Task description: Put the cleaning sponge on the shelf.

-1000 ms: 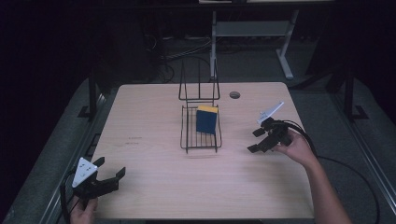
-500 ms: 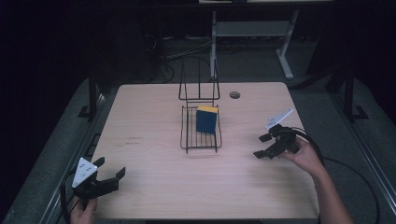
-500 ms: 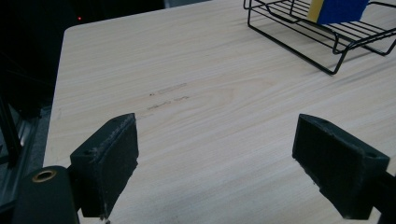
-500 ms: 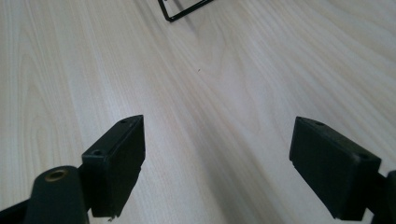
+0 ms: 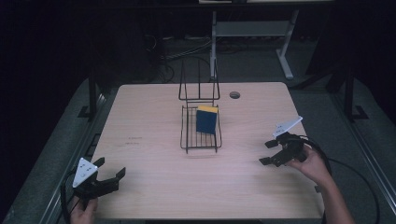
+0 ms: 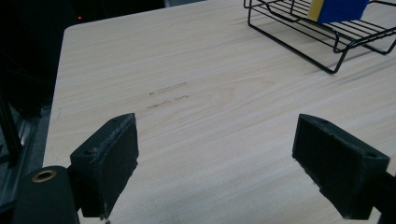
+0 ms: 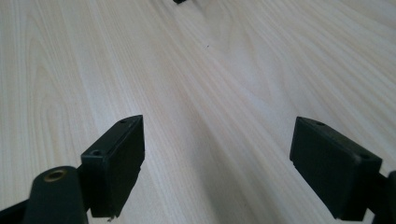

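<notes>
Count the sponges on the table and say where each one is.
1. The sponge, blue with a yellow side, stands on edge in the wire rack at the middle of the table. None other shows.

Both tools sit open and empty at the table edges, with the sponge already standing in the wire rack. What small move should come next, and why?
Probably none beyond resting: the blue and yellow sponge stands inside the wire rack, touched by neither tool. The right tool and left tool are open, empty and well apart from it, so I'd lower both onto the table.
</notes>
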